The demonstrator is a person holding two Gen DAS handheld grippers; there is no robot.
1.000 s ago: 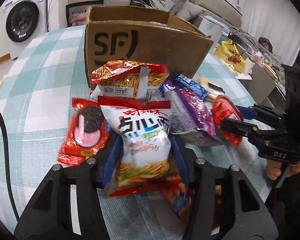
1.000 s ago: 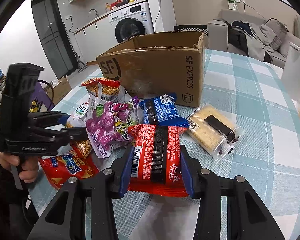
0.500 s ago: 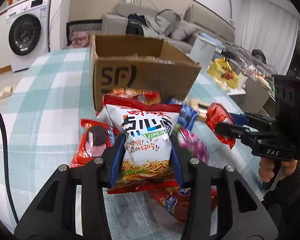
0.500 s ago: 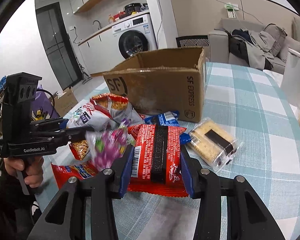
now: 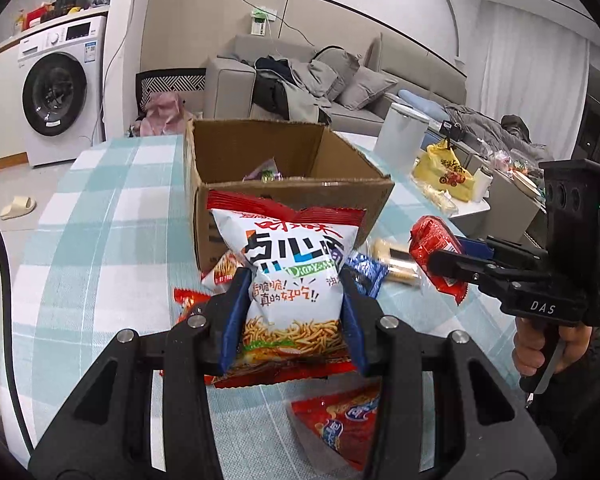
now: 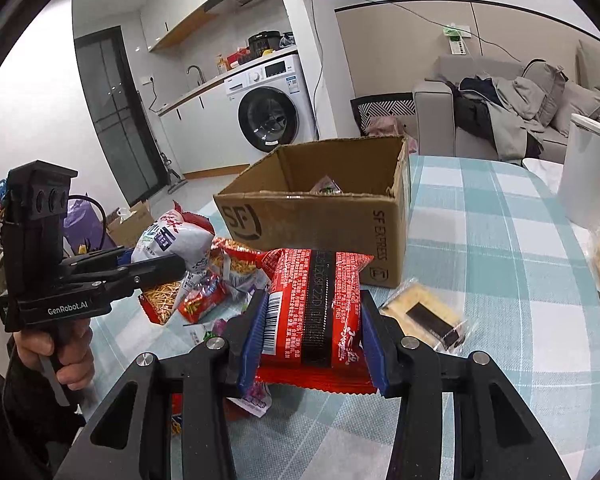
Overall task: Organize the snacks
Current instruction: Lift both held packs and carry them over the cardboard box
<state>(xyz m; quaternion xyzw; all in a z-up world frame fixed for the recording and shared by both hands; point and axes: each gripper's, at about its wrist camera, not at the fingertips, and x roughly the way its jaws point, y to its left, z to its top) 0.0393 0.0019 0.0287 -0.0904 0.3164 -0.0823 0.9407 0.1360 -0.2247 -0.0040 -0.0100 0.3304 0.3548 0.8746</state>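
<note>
My left gripper (image 5: 292,292) is shut on a white and red noodle-snack bag (image 5: 292,268) and holds it up in front of the open cardboard box (image 5: 260,152). My right gripper (image 6: 314,320) is shut on a red packet with a black stripe (image 6: 316,304), held above the table near the box (image 6: 320,220). One small snack lies inside the box (image 6: 326,186). Each gripper shows in the other's view, the right one (image 5: 440,264) and the left one (image 6: 172,264).
Loose snacks lie on the checked tablecloth (image 6: 500,240): a cracker pack (image 6: 424,316), an orange noodle bag (image 6: 236,256), a red bag (image 5: 340,420), a blue pack (image 5: 366,272). A white canister (image 6: 588,172) stands at the right, with a sofa and washing machine behind.
Both grippers have lifted their bags off the pile and now stand higher, so the box's inside shows. The purple bag dropped aside.
</note>
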